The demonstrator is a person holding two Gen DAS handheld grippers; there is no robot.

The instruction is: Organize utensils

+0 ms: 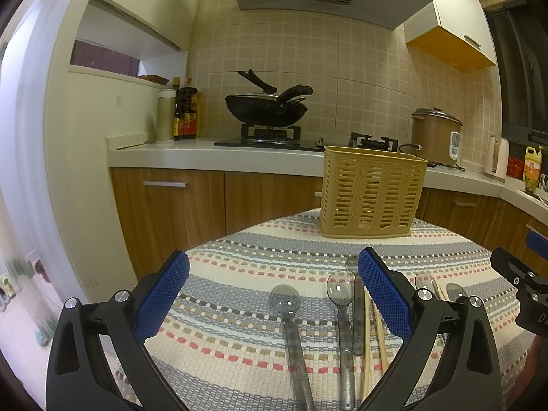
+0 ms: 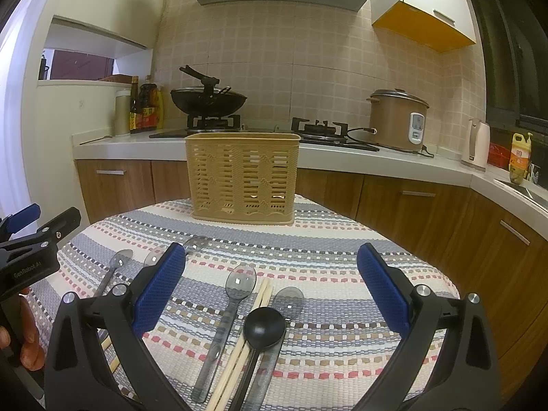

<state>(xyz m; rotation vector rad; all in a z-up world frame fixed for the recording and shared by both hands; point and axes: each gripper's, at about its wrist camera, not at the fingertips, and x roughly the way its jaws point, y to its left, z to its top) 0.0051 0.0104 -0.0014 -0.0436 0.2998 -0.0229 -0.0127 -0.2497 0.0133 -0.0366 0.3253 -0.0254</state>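
Several clear spoons [image 2: 236,294], a black ladle [image 2: 264,328] and chopsticks [image 2: 239,352] lie crowded on the mat, just in front of the basket [image 2: 243,178]. Both the left gripper [image 1: 274,294] and right gripper [image 2: 270,287] hover with jaws spread and nothing in them. Because the ladle overlaps a spoon and touches the chopsticks, a pinch there could drag or scatter its neighbours.

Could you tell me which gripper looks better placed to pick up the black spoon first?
Probably the right gripper: it is open, and the black spoon lies centred between its fingers, beside the chopsticks. The left gripper, also open, faces only clear spoons, with the basket beyond.
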